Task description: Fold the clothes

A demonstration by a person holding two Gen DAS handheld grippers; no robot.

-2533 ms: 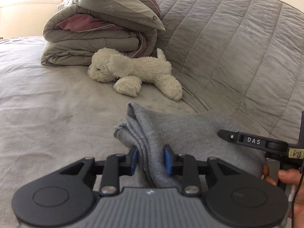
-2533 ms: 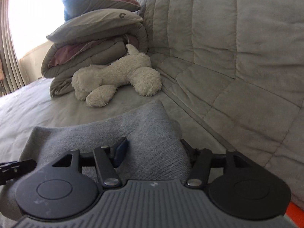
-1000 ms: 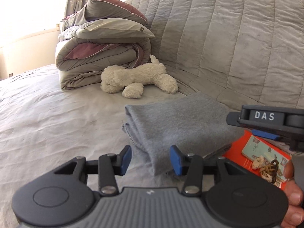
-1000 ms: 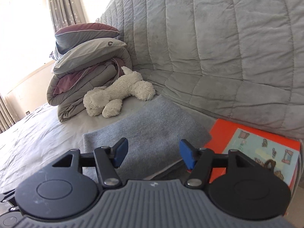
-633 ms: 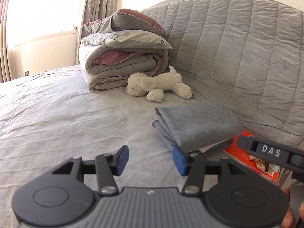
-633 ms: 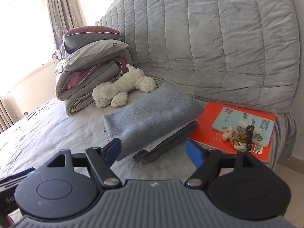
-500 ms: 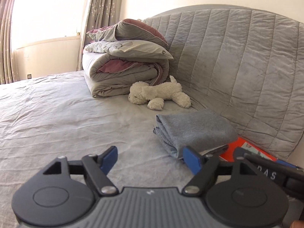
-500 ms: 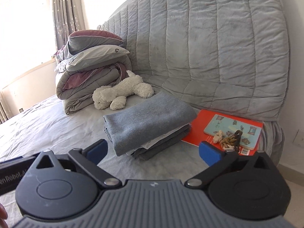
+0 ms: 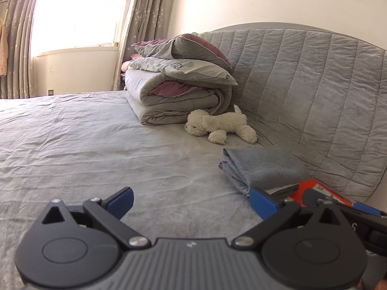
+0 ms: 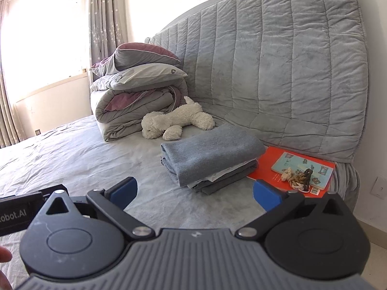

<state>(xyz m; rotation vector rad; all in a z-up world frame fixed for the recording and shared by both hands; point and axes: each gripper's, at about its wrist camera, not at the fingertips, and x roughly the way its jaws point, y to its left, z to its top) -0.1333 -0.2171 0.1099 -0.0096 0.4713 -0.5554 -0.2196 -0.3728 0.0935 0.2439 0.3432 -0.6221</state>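
You had no real container here; the bed (image 10: 72,154) carried it all. The folded grey cloth (image 10: 212,149) lay on top of a small stack (image 10: 225,177) of folded clothes, near the headboard (image 10: 278,72), between the plush dog (image 10: 174,120) on its far side and the red book (image 10: 266,169) on its right. A smaller blue book (image 10: 302,166) with a knotted trinket (image 10: 297,177) lay on the red one. The rolled duvet (image 10: 135,111) with pillows on it sat farther left.

Your left claw (image 9: 191,204) was still spreading, its blue pads wide with only bedsheet between them. Your right claw (image 10: 194,194) stood fully spread and empty too.

A second earlier both claws were half closed and right at the cloth's near edge; since then you let go, pulled both back and up, and the stack now sat well apart from them. The cloth kept its fold.
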